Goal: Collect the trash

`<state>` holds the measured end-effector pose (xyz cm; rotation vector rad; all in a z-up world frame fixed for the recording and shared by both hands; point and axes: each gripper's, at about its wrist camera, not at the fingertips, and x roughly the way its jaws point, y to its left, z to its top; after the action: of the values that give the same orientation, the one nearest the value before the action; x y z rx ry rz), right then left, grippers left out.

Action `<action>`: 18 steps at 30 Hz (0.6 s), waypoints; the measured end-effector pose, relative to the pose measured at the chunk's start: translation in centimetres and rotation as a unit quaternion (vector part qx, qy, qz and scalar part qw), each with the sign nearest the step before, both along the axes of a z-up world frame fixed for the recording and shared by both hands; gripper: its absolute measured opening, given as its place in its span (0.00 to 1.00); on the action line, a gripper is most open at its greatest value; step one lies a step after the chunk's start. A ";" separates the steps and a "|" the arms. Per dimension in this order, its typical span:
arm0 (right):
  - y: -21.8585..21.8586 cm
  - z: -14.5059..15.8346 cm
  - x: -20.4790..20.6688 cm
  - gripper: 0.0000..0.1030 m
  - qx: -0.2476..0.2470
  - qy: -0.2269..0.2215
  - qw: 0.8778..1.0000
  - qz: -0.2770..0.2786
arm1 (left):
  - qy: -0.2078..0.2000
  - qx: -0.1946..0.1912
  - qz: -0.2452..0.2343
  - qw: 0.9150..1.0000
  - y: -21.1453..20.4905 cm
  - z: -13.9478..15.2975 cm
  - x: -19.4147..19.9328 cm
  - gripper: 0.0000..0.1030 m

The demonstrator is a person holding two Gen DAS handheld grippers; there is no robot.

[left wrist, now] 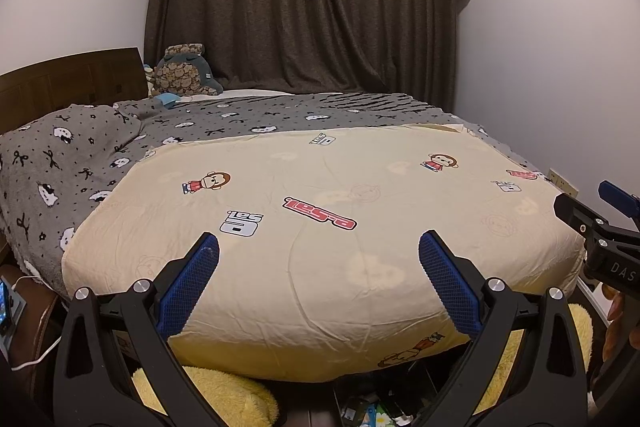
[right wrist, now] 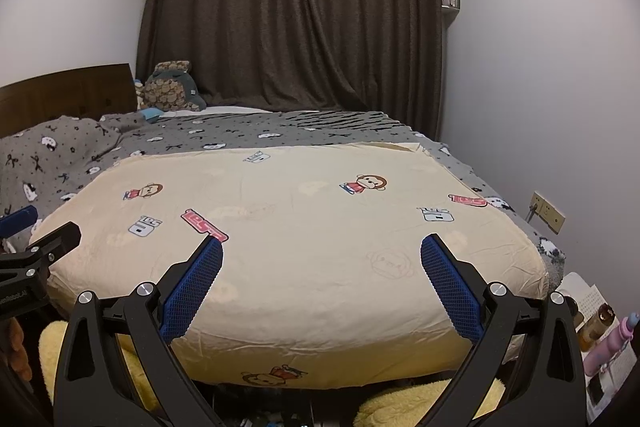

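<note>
My left gripper hangs open above the foot of a bed, its blue pads wide apart with nothing between them. My right gripper is open in the same way, a little to the right, and shows at the edge of the left wrist view. The cream cartoon-print quilt under both looks bare. Small colourful packets lie on the dark floor below the bed's foot, mostly cut off by the frame edge. The right wrist view shows only faint bits of floor clutter there.
Yellow fluffy fabric lies on the floor at the bed's foot. A grey patterned blanket and a plush toy sit towards the headboard. Bottles stand at the right by the wall socket. A phone on a cable is at the left.
</note>
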<state>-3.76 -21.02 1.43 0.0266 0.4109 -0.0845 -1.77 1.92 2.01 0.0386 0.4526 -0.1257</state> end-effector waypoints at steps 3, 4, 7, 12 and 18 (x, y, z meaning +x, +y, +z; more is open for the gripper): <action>0.1 0.0 0.0 0.97 -0.001 0.001 1.000 0.001 | 0.000 -0.001 0.000 1.000 0.0 0.1 0.0 0.92; 0.1 0.0 0.0 0.97 -0.001 0.001 1.000 0.002 | 0.000 0.000 0.000 1.000 0.0 0.1 0.0 0.92; 0.1 0.0 0.1 0.97 -0.002 0.002 1.000 0.003 | -0.002 0.000 0.000 1.000 -0.1 0.0 0.0 0.92; 0.1 0.0 0.1 0.97 -0.002 0.002 1.000 0.003 | 0.000 0.000 -0.001 1.000 -0.1 0.0 0.0 0.92; 0.0 0.0 0.1 0.97 -0.003 0.003 1.000 0.005 | -0.002 0.000 -0.002 1.000 0.0 0.1 0.0 0.92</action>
<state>-3.71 -21.01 1.39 0.0193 0.4164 -0.0763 -1.80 1.88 2.07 0.0392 0.4484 -0.1299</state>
